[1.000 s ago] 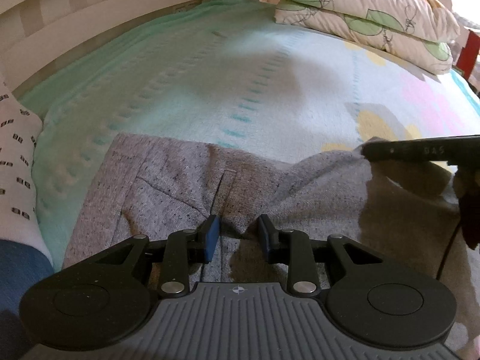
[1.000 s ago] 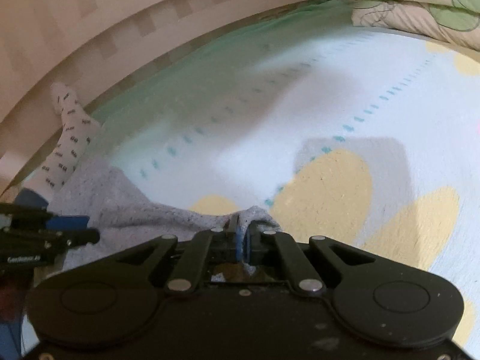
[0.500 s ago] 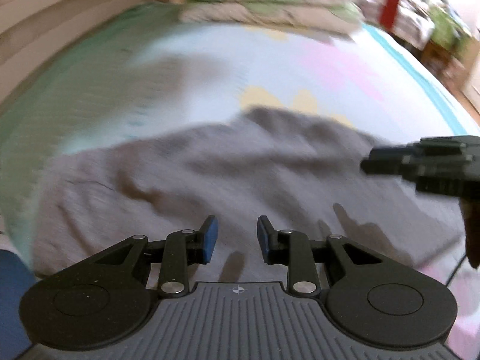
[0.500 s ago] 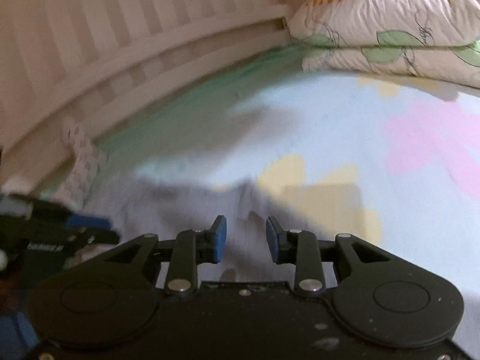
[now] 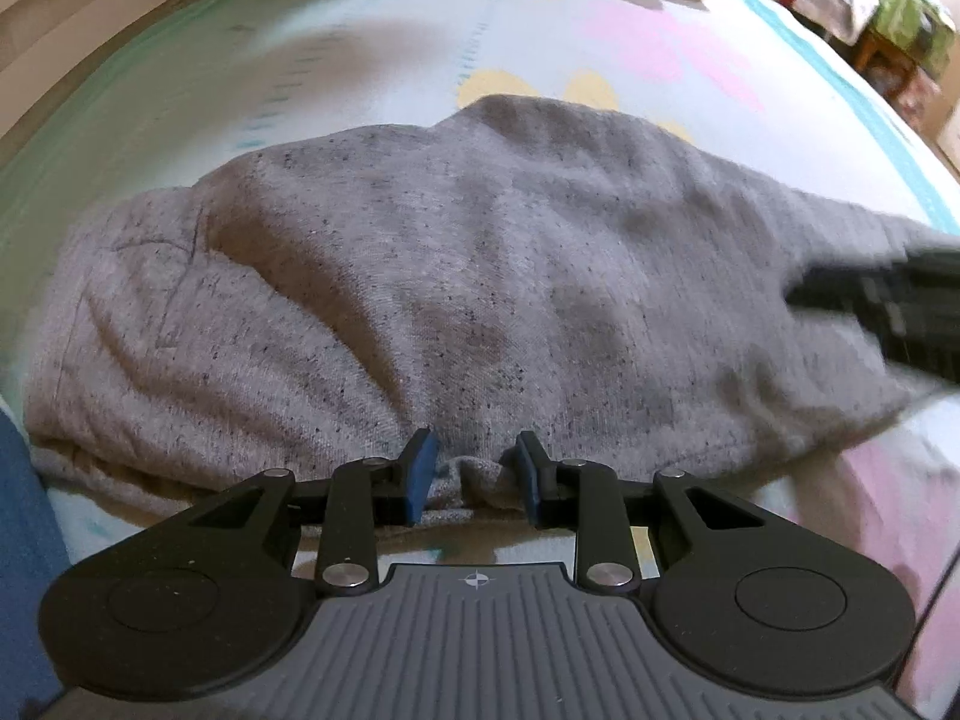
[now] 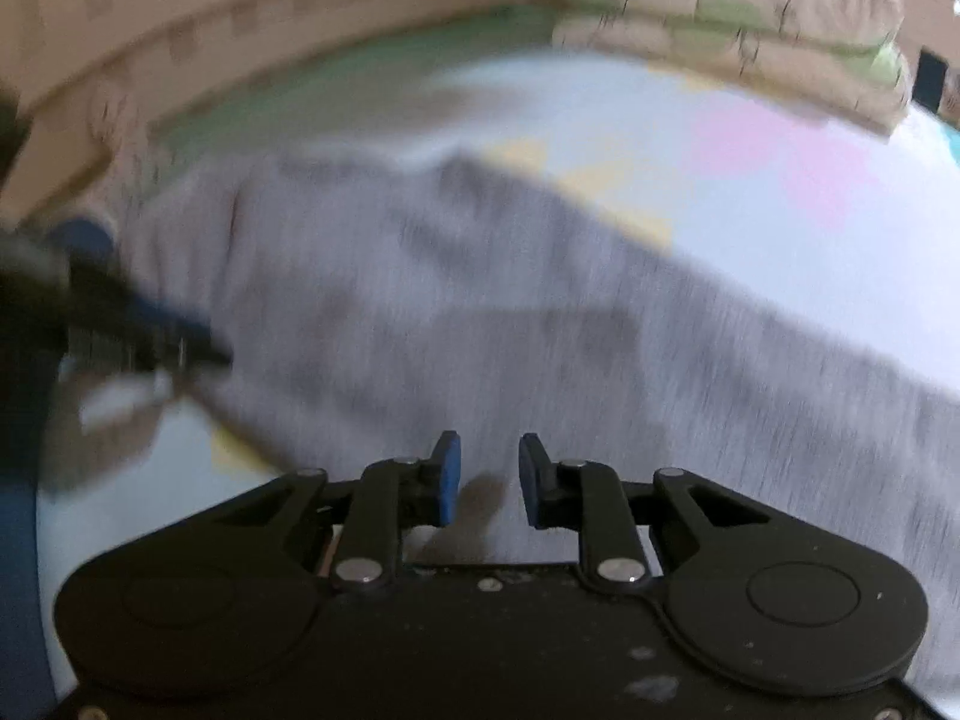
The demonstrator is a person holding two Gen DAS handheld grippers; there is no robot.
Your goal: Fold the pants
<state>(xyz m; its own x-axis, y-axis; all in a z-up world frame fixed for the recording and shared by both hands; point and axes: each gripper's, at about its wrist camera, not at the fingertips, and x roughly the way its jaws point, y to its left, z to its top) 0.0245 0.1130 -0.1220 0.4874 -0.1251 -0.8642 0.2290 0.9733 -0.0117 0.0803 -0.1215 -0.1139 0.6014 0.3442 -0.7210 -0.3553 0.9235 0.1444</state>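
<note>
Gray pants (image 5: 480,276) are seen folded across the bed (image 5: 372,54). In the sharp left view, a bunched edge sits between the parted jaws of the left gripper (image 5: 474,471). The right view is blurred; the right gripper (image 6: 489,477) is shown empty, jaws apart.

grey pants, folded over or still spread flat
Folded over: the grey pants lie doubled on the bed sheet, with stacked layers showing along the near edge by the open left tool.
</note>
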